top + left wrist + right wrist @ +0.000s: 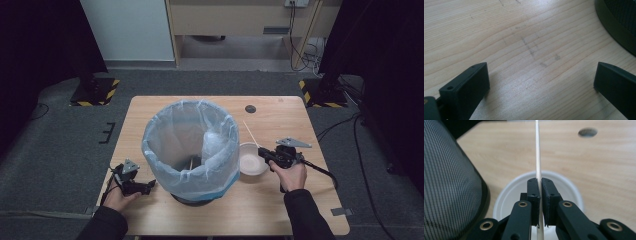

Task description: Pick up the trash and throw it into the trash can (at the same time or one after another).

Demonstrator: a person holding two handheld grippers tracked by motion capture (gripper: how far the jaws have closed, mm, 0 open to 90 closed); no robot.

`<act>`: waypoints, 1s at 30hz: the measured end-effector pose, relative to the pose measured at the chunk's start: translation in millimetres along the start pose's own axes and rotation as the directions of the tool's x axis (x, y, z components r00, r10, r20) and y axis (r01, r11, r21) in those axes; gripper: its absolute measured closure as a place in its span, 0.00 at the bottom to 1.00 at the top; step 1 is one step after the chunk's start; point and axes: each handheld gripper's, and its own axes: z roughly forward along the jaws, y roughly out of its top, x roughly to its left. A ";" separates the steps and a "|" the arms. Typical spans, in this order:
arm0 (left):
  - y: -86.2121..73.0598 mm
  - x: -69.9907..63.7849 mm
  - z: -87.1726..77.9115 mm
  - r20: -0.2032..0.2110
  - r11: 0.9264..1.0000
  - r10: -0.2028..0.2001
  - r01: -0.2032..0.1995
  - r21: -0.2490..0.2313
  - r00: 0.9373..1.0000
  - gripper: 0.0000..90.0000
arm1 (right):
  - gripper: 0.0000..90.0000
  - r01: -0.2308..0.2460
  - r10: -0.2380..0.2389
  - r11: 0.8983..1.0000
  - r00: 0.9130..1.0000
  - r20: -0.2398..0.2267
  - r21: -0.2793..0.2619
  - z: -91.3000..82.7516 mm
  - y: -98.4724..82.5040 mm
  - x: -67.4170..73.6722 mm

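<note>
Counter (280, 210): it is carrying everything. Its far edge is sitting close behind the stick, so a dropped stick could be rolling off onto the floor.

Bin (192, 150): it is standing in the middle of the counter with a thin plastic bag (165, 127) lining it. The stick is long and pointy. If it is swinging sideways on the way in, it could be poking a hole in the bag or pushing the bin over.

Bowl (250, 160): it is white and is sitting just beside the bin, under the right tool. If the right tool is dipping, it could be bumping the bowl and sliding it into the bin.

Left tool (145, 186): it is resting low on the counter, near the foot of the bin. Its two sides are wide apart and holding nothing. It is not steadying the bin, so a hard bump could be moving the bin.

Right tool (541, 182): it is clamped tight on the stick, above the bowl.

Stick (538, 150): it is thin and pale and is pointing away over the counter, toward the far edge. It is being pinched near one end, so the long free end could be wobbling, turning in the grip or slipping out.
</note>
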 end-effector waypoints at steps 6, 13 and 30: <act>0.0 0.0 0.0 0.000 1.000 0.000 0.000 0.000 1.000 0.00 | 0.95 -0.017 0.017 0.993 1.000 -0.006 -0.120 -19.5 13.1 -6.6; 0.0 0.0 0.0 0.000 1.000 0.000 0.000 0.000 1.000 0.00 | 0.95 -0.050 0.045 0.965 0.999 -0.025 -0.259 -48.7 31.4 -11.9; 0.0 0.0 0.0 0.000 1.000 0.000 0.000 0.000 1.000 0.00 | 0.95 -0.062 0.029 0.895 0.996 -0.082 -0.442 -93.5 57.6 -5.7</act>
